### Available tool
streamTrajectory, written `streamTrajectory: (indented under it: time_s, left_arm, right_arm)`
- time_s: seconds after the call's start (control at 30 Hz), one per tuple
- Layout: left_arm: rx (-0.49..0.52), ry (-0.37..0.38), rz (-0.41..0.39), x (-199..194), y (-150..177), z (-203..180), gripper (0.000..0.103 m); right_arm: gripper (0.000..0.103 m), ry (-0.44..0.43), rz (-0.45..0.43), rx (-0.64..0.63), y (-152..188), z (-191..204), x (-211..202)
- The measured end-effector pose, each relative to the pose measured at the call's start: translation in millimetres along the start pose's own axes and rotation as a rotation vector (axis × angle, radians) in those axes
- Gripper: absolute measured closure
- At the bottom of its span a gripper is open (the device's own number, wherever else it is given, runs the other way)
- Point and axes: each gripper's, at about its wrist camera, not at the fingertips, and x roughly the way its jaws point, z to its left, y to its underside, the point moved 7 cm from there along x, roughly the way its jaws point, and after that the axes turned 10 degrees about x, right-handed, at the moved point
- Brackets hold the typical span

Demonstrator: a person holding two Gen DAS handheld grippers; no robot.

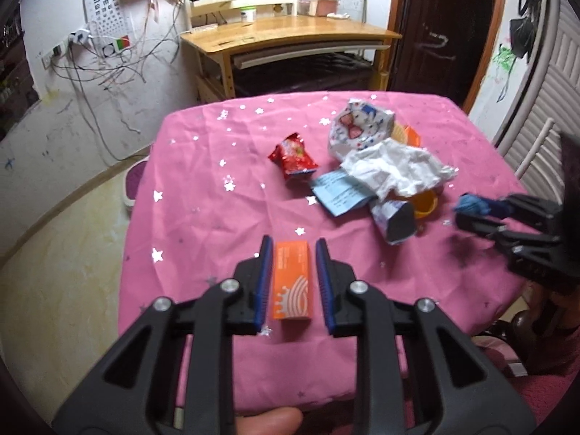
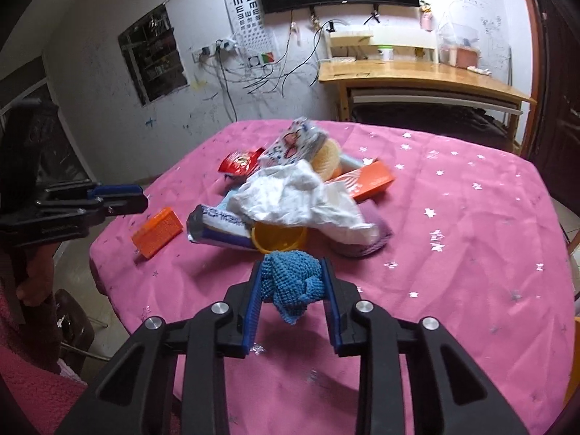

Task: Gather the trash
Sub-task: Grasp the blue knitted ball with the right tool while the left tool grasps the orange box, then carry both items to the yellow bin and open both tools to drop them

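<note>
Item: blue knitted cloth (image 2: 291, 282), soft, light, compressible; pinched mid-bundle by the right tool (image 2: 293, 286) above the pink worktop (image 2: 453, 239). Item: orange carton (image 1: 293, 282), stiff, light; framed untouched by the narrowly parted left tool (image 1: 293, 282); best taken across its long sides.

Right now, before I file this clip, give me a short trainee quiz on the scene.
1. True or false: the right tool is shut on the blue knitted cloth.
2. What lies on the pink tablecloth between the left tool's fingers, ungripped? A red packet; B orange box; C blue leaflet.
3. Fill in: the cup under the white crumpled sheet is ___.
Key: 1 true; 2 B; 3 yellow.
</note>
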Motion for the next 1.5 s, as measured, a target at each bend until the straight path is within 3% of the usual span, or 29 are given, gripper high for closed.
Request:
streamTrajectory:
  time_s: [0.07, 0.13, 0.17, 0.2, 0.33, 0.43, 0.6, 0.93, 1.23, 1.5]
  left_arm:
    - [0.002, -0.012, 0.021, 6, 3, 1, 0.085]
    - [-0.004, 0.026, 0.042, 10, 6, 1, 0.083]
    - [-0.026, 0.066, 0.059, 12, 8, 2, 0.078]
    - [-0.039, 0.083, 0.065, 12, 10, 3, 0.063]
    - [-0.030, 0.069, 0.059, 14, 10, 2, 0.056]
    - [-0.007, 0.042, 0.083, 22, 13, -4, 0.056]
    - [0.009, 0.026, 0.124, 37, 18, -10, 0.080]
    - [-0.015, -0.028, 0.084, 26, 4, -9, 0.081]
    - [0.003, -0.024, -0.022, -4, -48, -27, 0.081]
    - [0.082, 0.077, -0.060, -6, -94, -93, 0.081]
  right_arm:
    - [0.078, 0.000, -0.012, 0.016, -1, -7, -7]
    - [0.078, -0.002, -0.016, 0.033, -2, -15, -14]
    - [0.078, 0.000, -0.023, 0.039, -2, -17, -17]
    - [0.078, 0.004, -0.029, 0.044, -2, -20, -20]
    - [0.078, 0.018, -0.050, 0.068, -5, -33, -29]
    - [0.078, 0.031, -0.060, 0.079, -5, -41, -35]
    - [0.078, 0.062, -0.087, 0.097, -8, -56, -47]
    - [0.078, 0.200, -0.176, 0.204, -8, -128, -94]
    - [0.078, 0.306, -0.214, 0.314, 11, -199, -126]
    - [0.078, 0.360, -0.228, 0.366, 27, -238, -143]
